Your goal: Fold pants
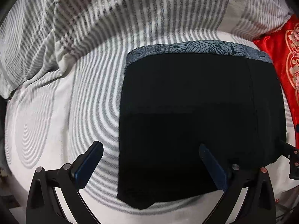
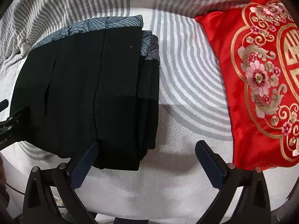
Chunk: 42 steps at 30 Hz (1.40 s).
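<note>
The black pants (image 1: 196,123) lie folded into a compact rectangle on the striped bed sheet (image 1: 65,112), with a grey patterned waistband lining (image 1: 196,48) showing at the far edge. My left gripper (image 1: 151,149) is open and empty over the pants' near left corner. In the right wrist view the folded pants (image 2: 89,93) show stacked layers along their right edge. My right gripper (image 2: 146,147) is open and empty at their near right corner. The right gripper also shows in the left wrist view (image 1: 291,160).
A red embroidered cushion (image 2: 261,78) lies right of the pants; it also shows in the left wrist view (image 1: 280,59). A striped grey-and-white duvet (image 1: 93,18) is bunched at the back and left. The sheet (image 2: 186,97) lies between pants and cushion.
</note>
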Motion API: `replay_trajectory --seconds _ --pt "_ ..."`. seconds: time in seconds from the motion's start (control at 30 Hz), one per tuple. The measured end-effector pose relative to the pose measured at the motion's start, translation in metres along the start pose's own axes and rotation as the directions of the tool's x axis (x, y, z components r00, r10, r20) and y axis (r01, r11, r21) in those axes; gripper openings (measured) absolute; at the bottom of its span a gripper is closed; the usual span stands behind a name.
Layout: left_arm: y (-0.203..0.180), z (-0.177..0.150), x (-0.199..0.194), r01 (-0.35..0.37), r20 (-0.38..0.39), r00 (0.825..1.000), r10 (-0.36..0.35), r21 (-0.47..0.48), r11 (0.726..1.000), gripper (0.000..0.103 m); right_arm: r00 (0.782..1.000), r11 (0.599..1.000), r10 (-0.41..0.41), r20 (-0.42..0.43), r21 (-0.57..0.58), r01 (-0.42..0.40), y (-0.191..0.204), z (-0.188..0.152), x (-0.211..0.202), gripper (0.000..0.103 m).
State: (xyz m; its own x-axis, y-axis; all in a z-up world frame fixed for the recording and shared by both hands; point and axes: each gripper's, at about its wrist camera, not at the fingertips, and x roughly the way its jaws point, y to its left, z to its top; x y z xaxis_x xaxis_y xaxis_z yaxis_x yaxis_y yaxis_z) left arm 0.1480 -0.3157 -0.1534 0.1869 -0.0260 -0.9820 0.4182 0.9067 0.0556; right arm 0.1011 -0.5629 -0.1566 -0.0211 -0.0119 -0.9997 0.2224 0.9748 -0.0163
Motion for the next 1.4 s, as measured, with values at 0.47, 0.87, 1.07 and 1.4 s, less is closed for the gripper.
replay_trajectory --seconds 0.47,0.87,1.07,1.4 --pt "0.025 0.002 0.022 0.201 -0.068 0.975 -0.212 -0.143 0.969 0.103 0.996 0.994 0.094 0.006 0.060 -0.094 -0.020 -0.017 0.003 0.103" --pt "0.008 0.008 0.013 0.107 -0.058 0.992 -0.111 -0.058 0.993 0.103 0.992 0.984 0.122 -0.015 0.133 -0.119 -0.029 -0.010 -0.002 0.103" --pt "0.002 0.010 0.010 0.074 -0.057 0.995 -0.076 -0.039 0.997 0.103 0.994 0.989 0.105 -0.022 0.105 -0.102 -0.028 -0.010 -0.007 0.103" --pt "0.003 0.009 0.011 0.086 -0.052 0.995 -0.089 -0.055 0.995 0.103 0.997 0.987 0.081 -0.008 0.140 -0.079 -0.024 -0.015 -0.030 0.103"
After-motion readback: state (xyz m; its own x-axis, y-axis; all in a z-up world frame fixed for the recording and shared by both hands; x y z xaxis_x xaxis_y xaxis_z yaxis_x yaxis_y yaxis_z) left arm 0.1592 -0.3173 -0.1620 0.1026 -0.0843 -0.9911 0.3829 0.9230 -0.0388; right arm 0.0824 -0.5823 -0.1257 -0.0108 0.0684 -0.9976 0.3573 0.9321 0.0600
